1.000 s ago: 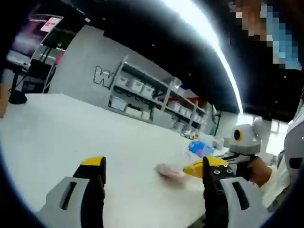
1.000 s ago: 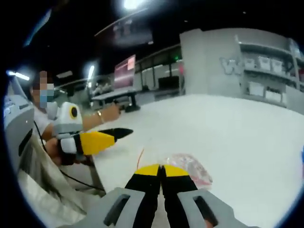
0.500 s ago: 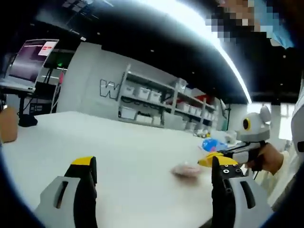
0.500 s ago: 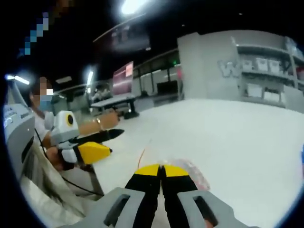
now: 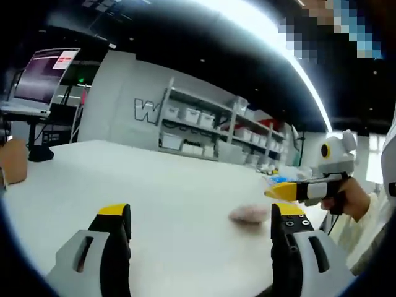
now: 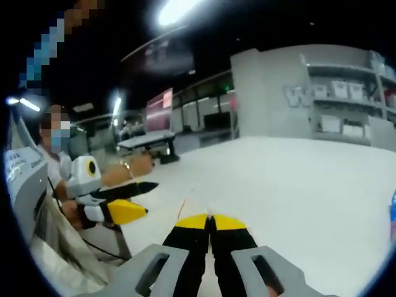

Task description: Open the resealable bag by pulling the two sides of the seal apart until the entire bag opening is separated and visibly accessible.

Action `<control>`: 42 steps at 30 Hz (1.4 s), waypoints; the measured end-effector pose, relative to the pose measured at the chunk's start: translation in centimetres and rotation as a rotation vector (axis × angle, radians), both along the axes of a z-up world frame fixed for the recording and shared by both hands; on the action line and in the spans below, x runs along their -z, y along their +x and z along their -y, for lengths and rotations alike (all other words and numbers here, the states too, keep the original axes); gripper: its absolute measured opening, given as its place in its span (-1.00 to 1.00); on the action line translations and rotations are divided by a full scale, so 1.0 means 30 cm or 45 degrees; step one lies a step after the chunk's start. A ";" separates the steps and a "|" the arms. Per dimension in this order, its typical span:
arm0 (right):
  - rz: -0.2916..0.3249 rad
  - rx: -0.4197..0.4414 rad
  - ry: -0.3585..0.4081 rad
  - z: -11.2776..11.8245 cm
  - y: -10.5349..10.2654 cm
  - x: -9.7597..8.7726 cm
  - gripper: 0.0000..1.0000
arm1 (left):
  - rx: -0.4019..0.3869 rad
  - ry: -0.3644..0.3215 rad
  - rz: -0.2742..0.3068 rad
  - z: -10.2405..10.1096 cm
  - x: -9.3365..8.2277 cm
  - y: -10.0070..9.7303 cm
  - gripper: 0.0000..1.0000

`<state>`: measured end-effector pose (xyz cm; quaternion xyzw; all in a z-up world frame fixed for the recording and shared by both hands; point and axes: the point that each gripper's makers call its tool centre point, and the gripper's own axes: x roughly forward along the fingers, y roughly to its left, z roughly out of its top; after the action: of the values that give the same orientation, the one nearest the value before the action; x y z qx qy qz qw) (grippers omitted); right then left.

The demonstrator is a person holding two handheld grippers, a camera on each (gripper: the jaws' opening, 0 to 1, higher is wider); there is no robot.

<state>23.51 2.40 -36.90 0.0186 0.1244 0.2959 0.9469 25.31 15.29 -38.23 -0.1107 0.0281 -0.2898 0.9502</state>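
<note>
White table [image 5: 154,185] seen wide and pale in the left gripper view, running back to a grey wall with shelving [image 5: 204,127] of storage bins; a monitor [image 5: 43,74] is set off beyond the table's far left corner. The same table is seen in the right gripper view, with a person [image 6: 52,145] beside its left edge. Left gripper [image 5: 198,229]: jaws spread wide apart, nothing between them, held low over the near edge of the table. Right gripper [image 6: 210,221]: yellow-tipped jaws pressed together; nothing is seen clamped in them, though the tips hide whatever lies just beyond. The right gripper is also caught from the side in the left gripper view, raised off the table near its right edge. The bag [image 5: 249,214], a small pinkish blurred packet, lies flat on the table near the right edge, below and just beside the right gripper's tip, untouched by either gripper as far as can be told. Seal state too blurred to read; no parted opening is noted. Judged: task not yet begun in earnest. Left to do: both sides of the seal to be gripped, then pulled apart along the whole mouth.
</note>
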 end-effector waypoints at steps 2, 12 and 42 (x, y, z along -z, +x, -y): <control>0.002 0.005 0.002 0.008 0.005 -0.009 -1.00 | -0.005 -0.002 0.018 -0.002 -0.008 -0.001 0.90; 0.031 0.008 -0.042 0.019 0.021 -0.047 -1.00 | -0.002 0.042 0.000 -0.003 0.015 -0.004 0.86; 0.102 -0.053 -0.057 -0.006 -0.023 -0.132 -1.00 | -0.020 0.041 -0.007 -0.023 0.019 -0.007 0.84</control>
<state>22.81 2.58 -32.93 -0.0170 0.0935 0.3134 0.9449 25.10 15.98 -38.81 -0.0964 0.0345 -0.2814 0.9541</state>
